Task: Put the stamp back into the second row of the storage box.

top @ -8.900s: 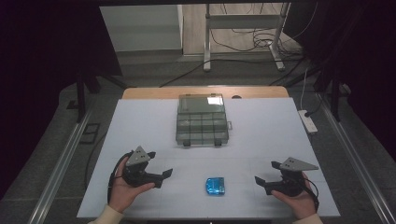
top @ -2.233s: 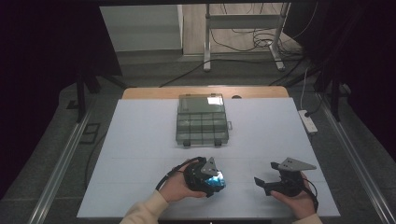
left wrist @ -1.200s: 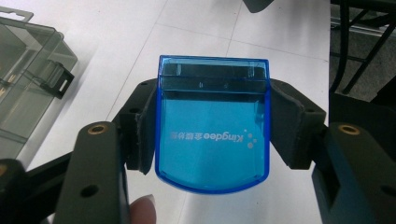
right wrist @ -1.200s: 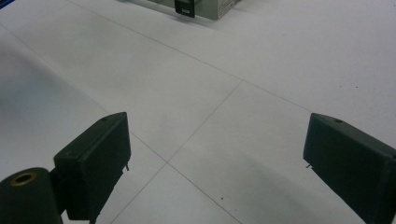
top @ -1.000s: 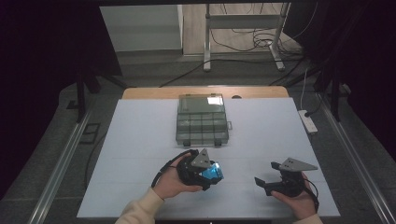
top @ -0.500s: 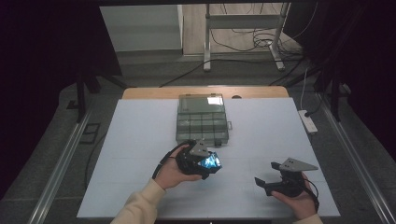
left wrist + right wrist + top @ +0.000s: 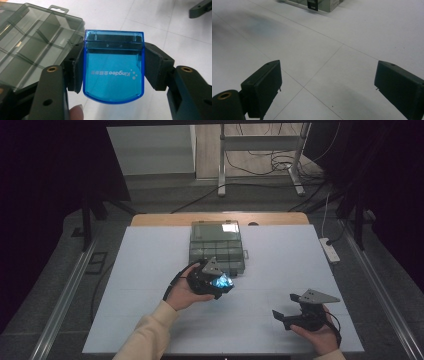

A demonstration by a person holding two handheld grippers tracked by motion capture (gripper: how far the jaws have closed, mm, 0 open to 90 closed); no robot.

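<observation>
A small clear blue plastic box (image 7: 113, 67) with white lettering sits between the pads of my left gripper (image 7: 113, 68), which is shut on its two sides. In the high view the left gripper (image 7: 220, 284) holds the blue box (image 7: 223, 281) above the white table, just in front of the grey compartment case (image 7: 216, 245). That clear grey case (image 7: 30, 47) with its empty compartments lies to the left behind the box in the left gripper view. My right gripper (image 7: 285, 316) rests near the table's front right, open with nothing between its jaws (image 7: 329, 85).
The white table top (image 7: 150, 265) has a wooden strip along its far edge. A white power strip (image 7: 330, 250) lies at the right edge. Beyond the table are a metal stand and cables on the floor. The case's latch (image 7: 312, 5) appears in the right gripper view.
My left gripper took hold of the blue box from the table's front middle and has carried it away from the person toward the grey case. The right gripper has stayed put.
</observation>
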